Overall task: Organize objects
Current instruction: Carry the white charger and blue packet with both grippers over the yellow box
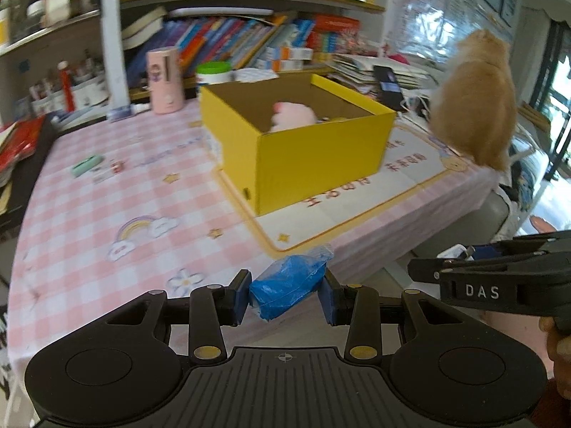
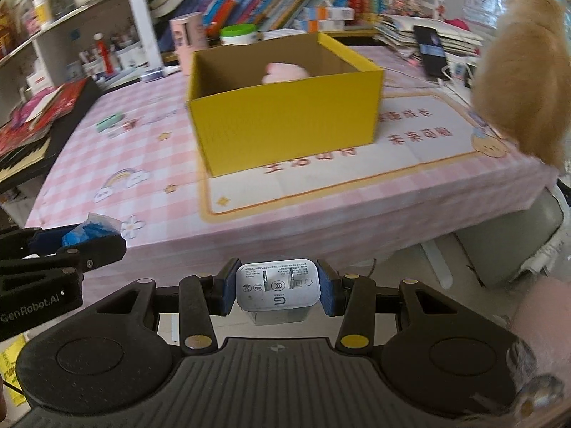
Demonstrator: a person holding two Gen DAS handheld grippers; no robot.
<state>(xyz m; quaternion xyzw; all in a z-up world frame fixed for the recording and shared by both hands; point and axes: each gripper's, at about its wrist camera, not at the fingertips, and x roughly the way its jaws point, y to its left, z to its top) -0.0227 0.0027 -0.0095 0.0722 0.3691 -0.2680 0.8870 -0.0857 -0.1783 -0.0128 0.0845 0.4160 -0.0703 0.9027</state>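
Left wrist view: a blue packet is clamped in the left gripper, a white charger in the right gripper; the yellow box at twelve o'clock should be cleared before release.

both views are bright with daylight that comes in from the window at the right, where the glass is washed out to near white. a wall chart beside it carries pale glare. the yellow box and the bookshelf are smeared by motion blur, as is the cat, while the near gripper parts stay sharp. shadows on the checked tablecloth are soft and faint. the fisheye bends straight shelf lines, and the corners fall off to black.
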